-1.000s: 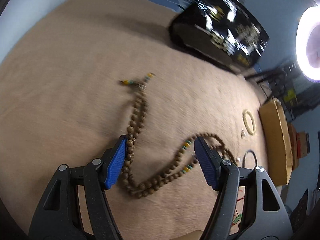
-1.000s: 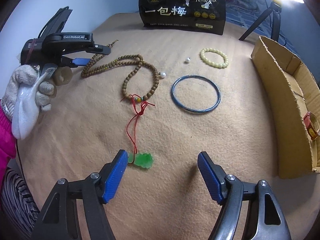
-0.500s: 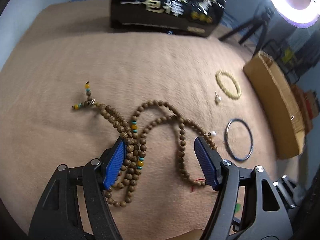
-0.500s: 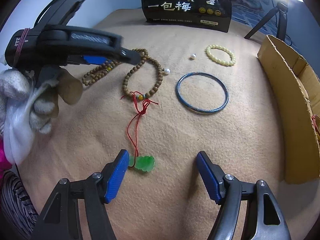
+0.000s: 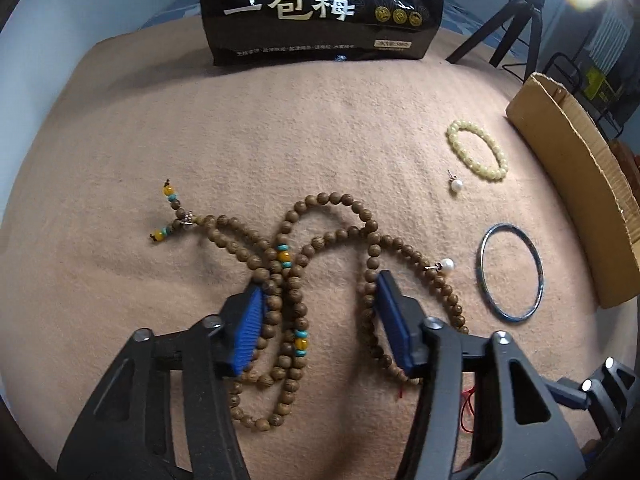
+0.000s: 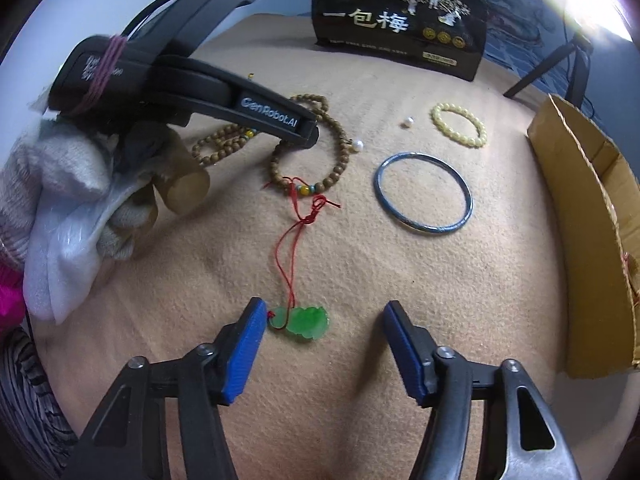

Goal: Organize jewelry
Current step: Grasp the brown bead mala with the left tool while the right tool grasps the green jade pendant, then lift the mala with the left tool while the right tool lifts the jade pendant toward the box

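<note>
A long wooden bead necklace (image 5: 316, 240) with yellow and turquoise beads lies looped on the tan cloth. My left gripper (image 5: 320, 308) is open and straddles its loops, low over them; it also shows in the right wrist view (image 6: 296, 136) above the beads (image 6: 308, 168). My right gripper (image 6: 324, 344) is open, with a green jade pendant (image 6: 304, 322) on a red cord (image 6: 292, 240) between its fingers, near the left one. A blue bangle (image 6: 424, 192), a pale yellow bead bracelet (image 6: 460, 124) and two pearl earrings (image 6: 408, 122) lie further right.
A cardboard box (image 6: 584, 232) stands at the right edge of the cloth (image 6: 360, 260). A black snack bag (image 5: 320, 8) stands at the back. A tripod (image 5: 516, 28) and ring light are behind it on the right. A gloved hand (image 6: 72, 192) holds the left gripper.
My left gripper has swung right and moved forward over the wooden bead necklace, nearer the right gripper. My right gripper has edged slightly forward over the jade pendant.
</note>
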Demonstrator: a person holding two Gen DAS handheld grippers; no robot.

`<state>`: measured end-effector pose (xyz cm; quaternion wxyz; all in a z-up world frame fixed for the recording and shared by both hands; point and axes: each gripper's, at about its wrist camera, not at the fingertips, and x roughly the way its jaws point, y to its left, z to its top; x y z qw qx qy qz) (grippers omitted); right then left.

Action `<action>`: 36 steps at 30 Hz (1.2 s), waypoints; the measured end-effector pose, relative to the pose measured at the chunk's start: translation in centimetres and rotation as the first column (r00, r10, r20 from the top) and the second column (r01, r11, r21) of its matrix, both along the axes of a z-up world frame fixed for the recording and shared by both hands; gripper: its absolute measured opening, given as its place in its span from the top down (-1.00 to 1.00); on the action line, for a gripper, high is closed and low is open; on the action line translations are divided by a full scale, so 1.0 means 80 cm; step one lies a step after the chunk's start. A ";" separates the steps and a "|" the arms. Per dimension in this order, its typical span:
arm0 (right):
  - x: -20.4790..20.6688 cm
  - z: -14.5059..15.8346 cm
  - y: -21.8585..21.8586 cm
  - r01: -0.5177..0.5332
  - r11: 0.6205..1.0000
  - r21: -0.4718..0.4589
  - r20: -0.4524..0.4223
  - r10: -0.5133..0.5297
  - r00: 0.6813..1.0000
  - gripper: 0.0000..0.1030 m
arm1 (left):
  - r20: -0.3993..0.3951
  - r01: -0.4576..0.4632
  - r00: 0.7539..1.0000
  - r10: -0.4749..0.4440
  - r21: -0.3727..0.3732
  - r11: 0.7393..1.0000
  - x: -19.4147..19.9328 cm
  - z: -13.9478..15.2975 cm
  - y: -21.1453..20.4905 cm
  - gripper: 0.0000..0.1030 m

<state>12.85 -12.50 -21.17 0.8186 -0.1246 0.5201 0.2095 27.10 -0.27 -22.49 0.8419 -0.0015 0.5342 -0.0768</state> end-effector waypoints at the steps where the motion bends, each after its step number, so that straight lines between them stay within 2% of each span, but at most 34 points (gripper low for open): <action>1: -0.002 0.000 0.003 -0.009 1.000 -0.011 0.005 0.009 1.000 -0.01 | 0.002 -0.004 1.000 0.004 -0.004 1.000 0.001 0.000 0.001 0.12; 2: -0.003 -0.001 0.005 -0.017 1.000 -0.022 0.006 0.017 1.000 0.17 | 0.004 -0.006 1.000 0.006 -0.005 1.000 0.000 0.000 0.003 0.25; 6: -0.006 0.000 0.004 -0.014 1.000 -0.011 -0.005 0.014 1.000 0.60 | 0.006 -0.024 1.000 0.024 -0.028 0.999 0.002 -0.001 0.015 0.68; 8: -0.003 0.001 -0.002 0.003 1.000 0.007 -0.014 -0.003 1.000 0.80 | -0.001 -0.039 0.999 0.039 -0.052 0.998 0.003 -0.001 0.023 0.79; 13: 0.001 0.003 -0.017 0.039 0.999 0.027 -0.026 -0.038 0.999 0.95 | -0.008 -0.053 0.999 0.053 -0.079 0.995 0.005 0.001 0.032 0.79; 18: 0.003 0.005 -0.032 0.064 0.997 0.045 -0.029 -0.063 0.998 0.99 | -0.005 -0.065 0.998 0.065 -0.080 0.995 0.004 0.005 0.037 0.80; 26: 0.005 0.006 -0.035 0.035 0.996 0.078 -0.031 -0.032 0.999 0.97 | -0.006 -0.068 0.998 0.067 -0.079 0.995 -0.001 0.007 0.040 0.80; 27: 0.005 0.006 -0.033 0.030 0.997 0.068 -0.025 -0.028 0.999 0.92 | -0.006 -0.067 0.998 0.067 -0.078 0.995 -0.002 0.006 0.040 0.80; 28: 0.005 0.007 -0.032 0.027 0.998 0.058 -0.016 -0.027 1.000 0.58 | -0.007 -0.067 0.998 0.067 -0.079 0.995 -0.002 0.007 0.040 0.80; 29: 0.004 0.009 -0.030 0.021 0.998 0.057 0.004 -0.022 1.000 0.37 | -0.007 -0.067 0.998 0.067 -0.079 0.995 -0.002 0.007 0.040 0.80; 34: 0.017 0.007 -0.020 0.021 0.999 0.046 0.017 -0.022 1.000 0.37 | -0.010 -0.073 0.997 0.073 -0.085 0.994 -0.002 0.006 0.039 0.80; 36: 0.022 0.004 -0.015 0.012 0.999 0.051 0.007 -0.012 1.000 0.47 | -0.010 -0.075 0.997 0.074 -0.088 0.993 -0.002 0.005 0.040 0.80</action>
